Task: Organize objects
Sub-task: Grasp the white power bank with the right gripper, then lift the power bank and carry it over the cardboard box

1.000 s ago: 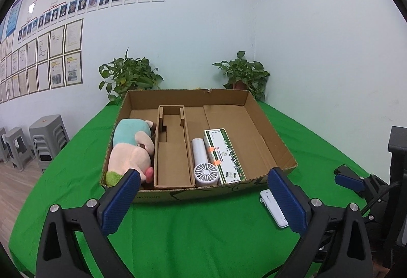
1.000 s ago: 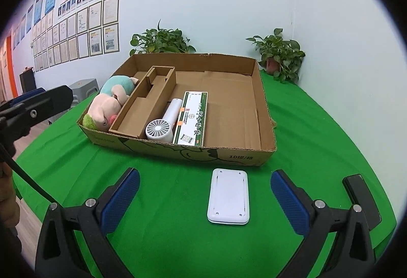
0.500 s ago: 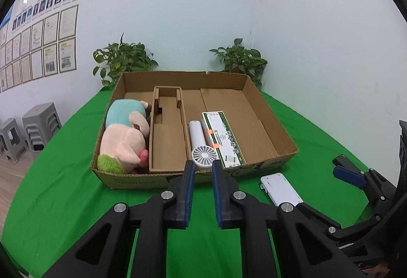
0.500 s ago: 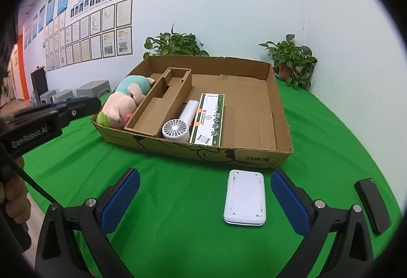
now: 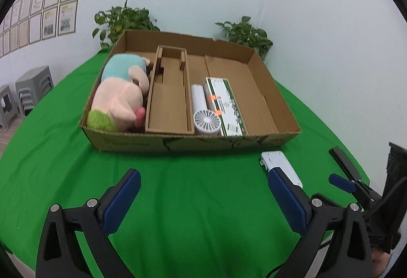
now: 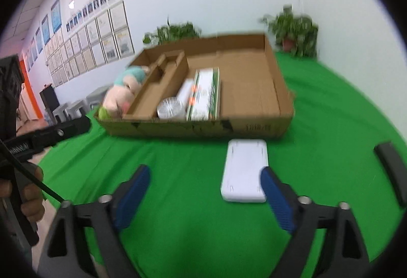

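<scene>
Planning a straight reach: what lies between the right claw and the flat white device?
Only bare green tablecloth separates the right claw from the flat white rectangular device, per the right wrist view.

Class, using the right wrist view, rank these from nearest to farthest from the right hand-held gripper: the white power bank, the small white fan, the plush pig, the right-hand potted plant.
1. White power bank, on the cloth, beside the right finger.
2. Small white fan, front of the box.
3. Plush pig, box's left compartment.
4. Potted plant, far right corner.
</scene>
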